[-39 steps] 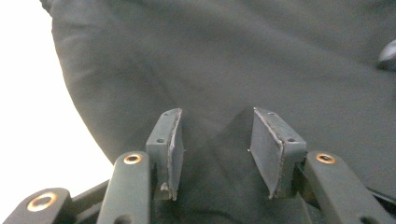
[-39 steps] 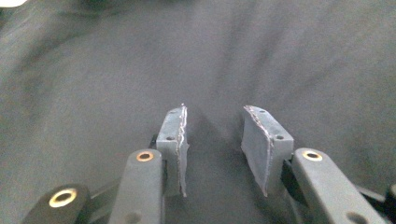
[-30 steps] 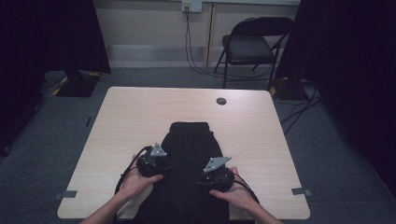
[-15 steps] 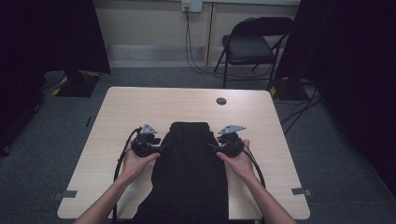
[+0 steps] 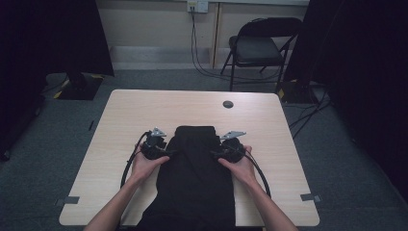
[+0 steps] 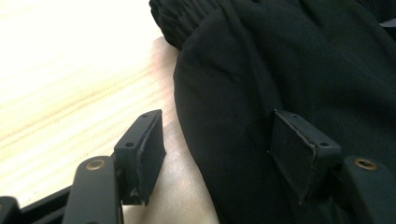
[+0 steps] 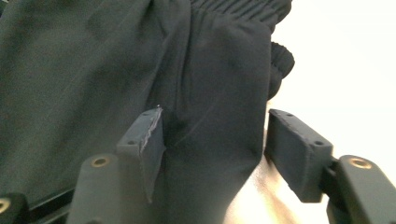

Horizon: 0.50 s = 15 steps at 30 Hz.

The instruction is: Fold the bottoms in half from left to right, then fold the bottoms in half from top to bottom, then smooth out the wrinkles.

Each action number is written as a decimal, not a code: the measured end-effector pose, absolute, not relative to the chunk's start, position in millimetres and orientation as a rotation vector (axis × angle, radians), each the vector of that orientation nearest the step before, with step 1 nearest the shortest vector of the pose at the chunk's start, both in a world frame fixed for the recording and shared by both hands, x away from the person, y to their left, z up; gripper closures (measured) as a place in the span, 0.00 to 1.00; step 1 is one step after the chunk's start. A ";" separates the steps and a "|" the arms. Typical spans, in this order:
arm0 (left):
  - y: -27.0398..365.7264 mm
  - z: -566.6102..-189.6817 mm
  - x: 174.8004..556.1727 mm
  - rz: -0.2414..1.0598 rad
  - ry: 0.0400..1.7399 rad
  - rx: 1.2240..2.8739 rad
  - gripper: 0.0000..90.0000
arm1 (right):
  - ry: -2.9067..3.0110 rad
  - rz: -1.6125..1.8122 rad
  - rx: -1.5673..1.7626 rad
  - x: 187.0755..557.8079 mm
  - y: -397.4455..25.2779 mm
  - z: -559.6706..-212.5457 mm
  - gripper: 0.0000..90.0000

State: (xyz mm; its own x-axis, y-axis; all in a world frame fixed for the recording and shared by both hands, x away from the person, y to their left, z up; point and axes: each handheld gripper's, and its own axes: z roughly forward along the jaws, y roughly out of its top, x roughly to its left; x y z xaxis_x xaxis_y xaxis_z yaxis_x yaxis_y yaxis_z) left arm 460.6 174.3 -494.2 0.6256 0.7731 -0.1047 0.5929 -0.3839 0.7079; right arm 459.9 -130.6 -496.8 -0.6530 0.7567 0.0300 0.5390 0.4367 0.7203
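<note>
A black garment [image 5: 195,168] with a gathered elastic waistband lies lengthwise on the pale wooden table [image 5: 120,115] and hangs over the near edge. My left gripper [image 5: 166,153] is at the garment's left edge, just below the waistband. In the left gripper view the left gripper [image 6: 215,135] is open, one jaw over bare table [image 6: 70,70] and the other on the cloth [image 6: 289,56]. My right gripper [image 5: 216,154] mirrors it at the right edge. In the right gripper view the right gripper [image 7: 215,135] is open, with a fold of the cloth [image 7: 93,60] lying between the jaws.
A round black grommet [image 5: 228,104] sits in the table's far middle. Grey tape marks [image 5: 68,200] are on the near corners. A black folding chair [image 5: 262,43] and floor cables stand beyond the table. Each gripper's cable loops on the table beside the forearms.
Both grippers moved from near the table's front edge forward and apart to the garment's upper sides, then edged slightly inward onto its edges.
</note>
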 end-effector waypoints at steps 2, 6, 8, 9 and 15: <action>172.1 -493.9 458.9 0.331 1.052 2.125 0.48 | 2.387 1.055 1.104 457.7 -126.9 -497.7 0.57; 169.8 -492.3 453.0 0.309 1.013 2.150 0.71 | 2.395 1.102 1.104 456.0 -121.5 -498.3 0.77; 171.0 -493.9 451.3 0.303 1.017 2.128 0.82 | 2.401 1.107 1.098 454.4 -119.1 -498.2 0.85; 172.6 -494.8 452.0 0.278 1.032 2.105 0.86 | 2.403 1.106 1.096 453.9 -118.1 -497.6 0.89; 178.1 -492.0 455.9 0.242 1.039 2.035 0.97 | 2.409 1.156 1.133 457.4 -120.7 -495.6 0.96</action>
State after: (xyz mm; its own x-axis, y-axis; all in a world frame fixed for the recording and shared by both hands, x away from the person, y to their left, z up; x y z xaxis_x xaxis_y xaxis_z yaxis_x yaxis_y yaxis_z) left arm 455.9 178.1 -492.0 0.6413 0.7453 -0.1823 0.5878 -0.3245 0.7411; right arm 457.4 -120.7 -495.6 -0.6708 0.7335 0.1095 0.5444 0.3867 0.7443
